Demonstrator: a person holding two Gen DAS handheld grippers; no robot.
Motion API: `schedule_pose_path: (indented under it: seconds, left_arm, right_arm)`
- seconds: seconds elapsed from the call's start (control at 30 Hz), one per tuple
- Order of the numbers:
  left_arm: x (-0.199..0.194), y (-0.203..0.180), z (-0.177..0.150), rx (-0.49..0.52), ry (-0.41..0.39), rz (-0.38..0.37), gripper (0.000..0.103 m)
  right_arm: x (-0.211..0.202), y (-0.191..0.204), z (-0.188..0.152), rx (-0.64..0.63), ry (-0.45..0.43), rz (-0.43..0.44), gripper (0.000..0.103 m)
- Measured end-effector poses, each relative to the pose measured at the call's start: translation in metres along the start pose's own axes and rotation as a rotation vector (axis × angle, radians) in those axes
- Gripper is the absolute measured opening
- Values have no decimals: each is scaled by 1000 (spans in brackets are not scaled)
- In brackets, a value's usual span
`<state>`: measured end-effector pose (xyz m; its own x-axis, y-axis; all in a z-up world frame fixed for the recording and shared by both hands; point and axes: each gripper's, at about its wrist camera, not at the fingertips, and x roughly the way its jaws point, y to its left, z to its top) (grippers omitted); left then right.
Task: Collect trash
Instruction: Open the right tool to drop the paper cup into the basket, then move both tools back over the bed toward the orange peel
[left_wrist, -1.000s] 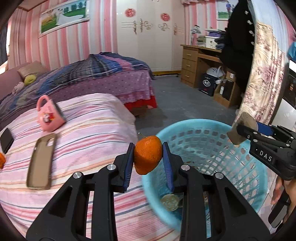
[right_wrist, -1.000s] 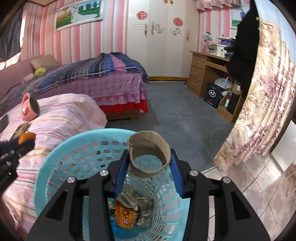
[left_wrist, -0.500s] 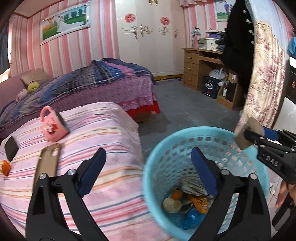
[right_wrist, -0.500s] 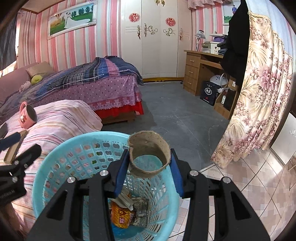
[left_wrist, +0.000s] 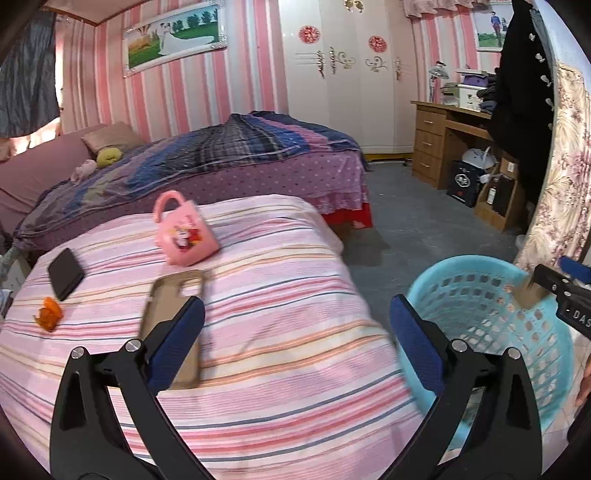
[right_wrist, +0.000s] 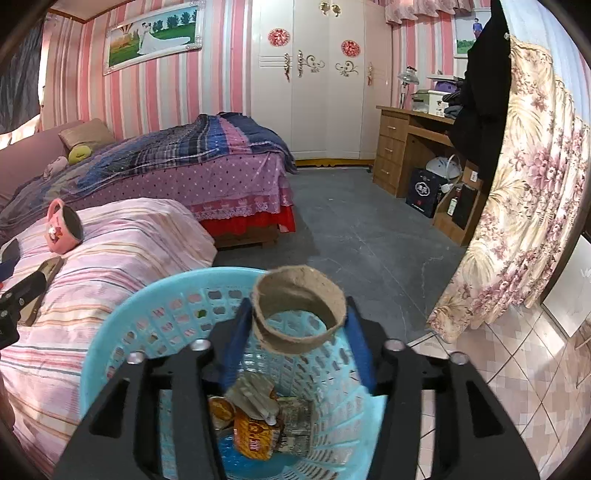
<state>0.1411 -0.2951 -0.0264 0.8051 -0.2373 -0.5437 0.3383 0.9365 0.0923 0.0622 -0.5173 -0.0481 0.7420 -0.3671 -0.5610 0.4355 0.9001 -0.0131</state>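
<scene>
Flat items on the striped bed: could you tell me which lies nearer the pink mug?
The brown phone case, just below the mug; the black phone lies farther left.

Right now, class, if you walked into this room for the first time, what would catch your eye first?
The brown cardboard ring stands out, between the right tool's opening jaws above the blue basket, which holds wrappers. Next, the pink mug lying on its side on the striped bed, near a scrap of orange peel. The left tool is wide open, empty.
</scene>
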Motion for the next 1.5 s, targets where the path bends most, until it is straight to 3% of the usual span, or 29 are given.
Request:
schedule_pose_path:
  seconds: [0.13, 0.27, 0.37, 0.6, 1.2, 1.37, 1.5]
  left_arm:
    - [-3, 19, -3, -13, 2, 27, 97]
    - [-5, 39, -6, -35, 5, 45, 97]
    - [-6, 60, -8, -40, 8, 71, 97]
    - [-8, 112, -14, -56, 24, 120, 97]
    - [-1, 274, -47, -144, 94, 351, 97]
    - [10, 313, -59, -189, 150, 362, 97]
    - [17, 347, -67, -286, 193, 349, 97]
  right_arm:
    - [3, 12, 1, -2, 8, -15, 83]
    - [4, 16, 6, 26, 26, 11, 85]
    - [4, 26, 7, 26, 20, -2, 93]
    - [3, 56, 11, 15, 16, 21, 93]
    - [-3, 166, 8, -101, -7, 92, 94]
    - [-9, 200, 3, -162, -19, 123, 94]
    - [-9, 220, -3, -199, -9, 149, 94]
